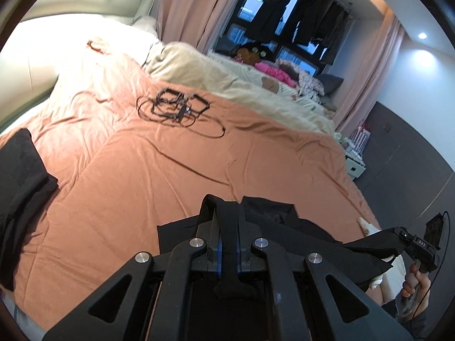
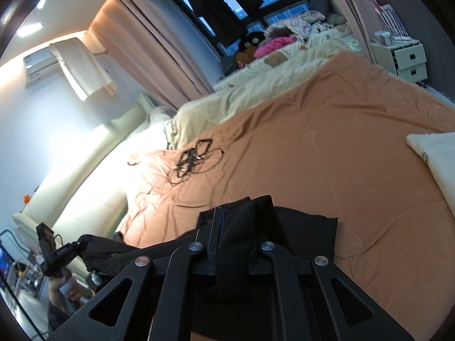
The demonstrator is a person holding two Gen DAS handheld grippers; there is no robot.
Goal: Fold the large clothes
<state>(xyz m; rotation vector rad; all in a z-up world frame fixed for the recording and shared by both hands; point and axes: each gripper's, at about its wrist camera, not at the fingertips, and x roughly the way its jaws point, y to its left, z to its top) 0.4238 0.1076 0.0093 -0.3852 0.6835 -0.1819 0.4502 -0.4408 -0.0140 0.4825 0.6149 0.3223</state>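
The left gripper (image 1: 226, 213) has its jaws pinched nearly together on a fold of the black garment (image 1: 298, 227), which bunches up between them and stretches off to the right toward the right gripper (image 1: 398, 237). That gripper's jaws are likewise almost closed on another bunch of the same cloth, which fills the narrow gap between them and spills out on either side. Ahead of both pairs of jaws lies the orange bedspread (image 1: 170, 156), with a tangle of black cable (image 1: 176, 108) farther out on it.
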